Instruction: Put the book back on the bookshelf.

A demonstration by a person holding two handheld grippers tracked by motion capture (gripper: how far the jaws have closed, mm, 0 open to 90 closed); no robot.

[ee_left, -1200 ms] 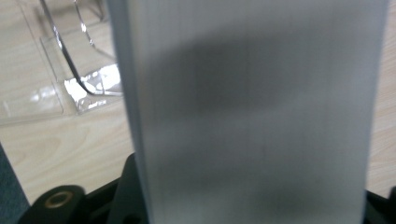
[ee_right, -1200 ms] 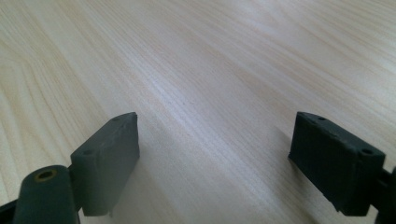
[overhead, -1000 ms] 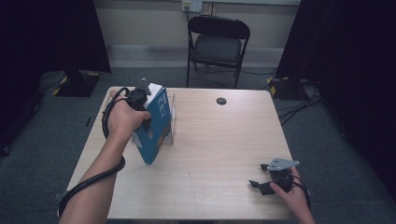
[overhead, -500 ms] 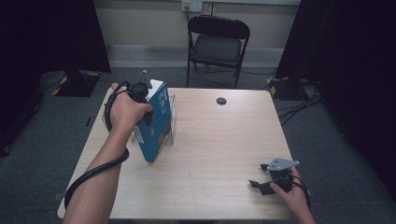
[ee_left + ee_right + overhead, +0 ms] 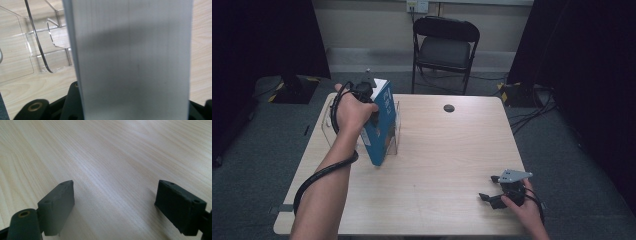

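My left gripper (image 5: 371,102) clamps the blue rectangular cardboard box (image 5: 379,125), tilted at the clear acrylic rack (image 5: 394,127) on the wooden table (image 5: 447,150); my right gripper (image 5: 115,207) rests with jaws apart

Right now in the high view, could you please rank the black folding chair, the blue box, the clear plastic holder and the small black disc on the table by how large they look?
1. Black folding chair
2. Blue box
3. Clear plastic holder: unsure, since hand and box hide much of it
4. Small black disc

The chair stands farther from the camera yet looks largest.
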